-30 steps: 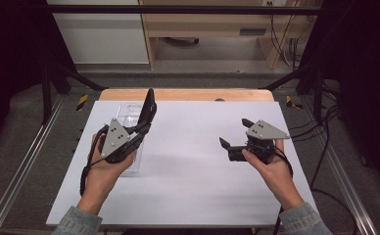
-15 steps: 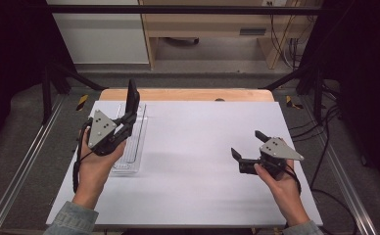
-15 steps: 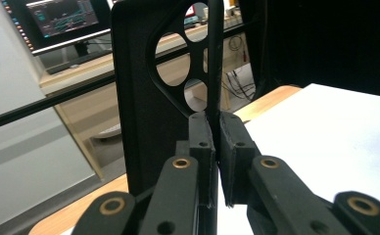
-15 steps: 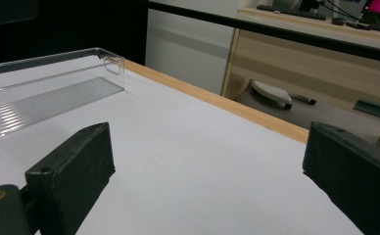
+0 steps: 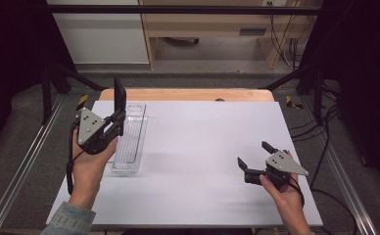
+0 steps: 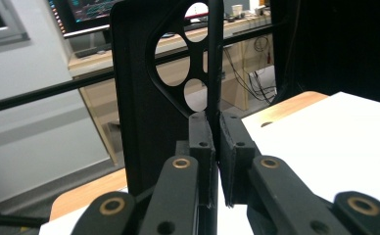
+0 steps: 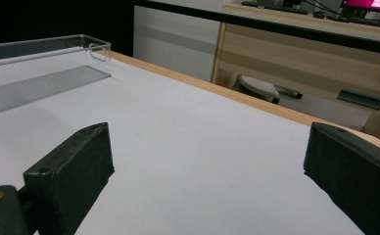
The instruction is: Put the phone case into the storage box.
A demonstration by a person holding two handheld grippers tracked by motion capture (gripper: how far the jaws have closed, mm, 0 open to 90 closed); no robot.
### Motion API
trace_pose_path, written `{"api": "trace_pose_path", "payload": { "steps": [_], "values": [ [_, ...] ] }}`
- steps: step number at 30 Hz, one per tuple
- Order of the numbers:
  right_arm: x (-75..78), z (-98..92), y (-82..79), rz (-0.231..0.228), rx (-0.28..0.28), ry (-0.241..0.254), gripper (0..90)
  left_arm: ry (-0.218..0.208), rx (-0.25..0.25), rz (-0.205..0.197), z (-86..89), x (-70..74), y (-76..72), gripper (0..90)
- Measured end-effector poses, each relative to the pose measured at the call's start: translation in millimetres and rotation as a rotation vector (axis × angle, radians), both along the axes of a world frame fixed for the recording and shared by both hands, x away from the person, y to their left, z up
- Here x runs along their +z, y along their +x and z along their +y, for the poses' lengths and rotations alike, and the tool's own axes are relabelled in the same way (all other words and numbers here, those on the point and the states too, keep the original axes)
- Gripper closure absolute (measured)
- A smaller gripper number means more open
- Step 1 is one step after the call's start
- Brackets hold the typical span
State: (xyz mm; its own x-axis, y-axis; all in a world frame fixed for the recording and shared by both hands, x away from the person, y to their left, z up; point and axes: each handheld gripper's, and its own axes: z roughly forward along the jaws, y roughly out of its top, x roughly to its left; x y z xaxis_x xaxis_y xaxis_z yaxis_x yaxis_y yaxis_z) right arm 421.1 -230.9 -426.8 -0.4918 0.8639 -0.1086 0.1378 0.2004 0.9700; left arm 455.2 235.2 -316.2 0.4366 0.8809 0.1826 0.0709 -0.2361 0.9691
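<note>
High view: the left gripper is raised over the near-left edge of the clear tray on the counter, wrist cocked, jaws clenched on a black plate standing upright. The right gripper sits low, well right of the tray, jaws released and pointing toward it.

Left gripper view: the plate, with round holes, is pinched edge-on.

Right gripper view: the jaws stand wide, with the tray far off.

Dark room; grey floor; wooden desk behind; white cabinet beside it.
</note>
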Motion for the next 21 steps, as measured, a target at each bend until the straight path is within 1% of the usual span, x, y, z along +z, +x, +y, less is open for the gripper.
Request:
{"api": "trace_pose_path", "payload": {
  "steps": [7, 13, 21],
  "values": [
    [-12.4, -1.5, -6.0, -0.030, -0.022, -0.001, 4.6, -0.016, 0.037, 0.012, 1.5, 0.4, 0.5, 84.6],
    [-19.8, -3.8, -11.5, -0.034, -0.041, 0.017, 4.6, -0.032, 0.052, 0.017, -0.2, 0.7, 2.6, 84.6],
    [-26.3, -10.0, -17.0, -0.042, -0.062, 0.018, 4.6, -0.049, 0.073, 0.017, -3.3, 2.9, 0.3, 84.6]
  ]
}}
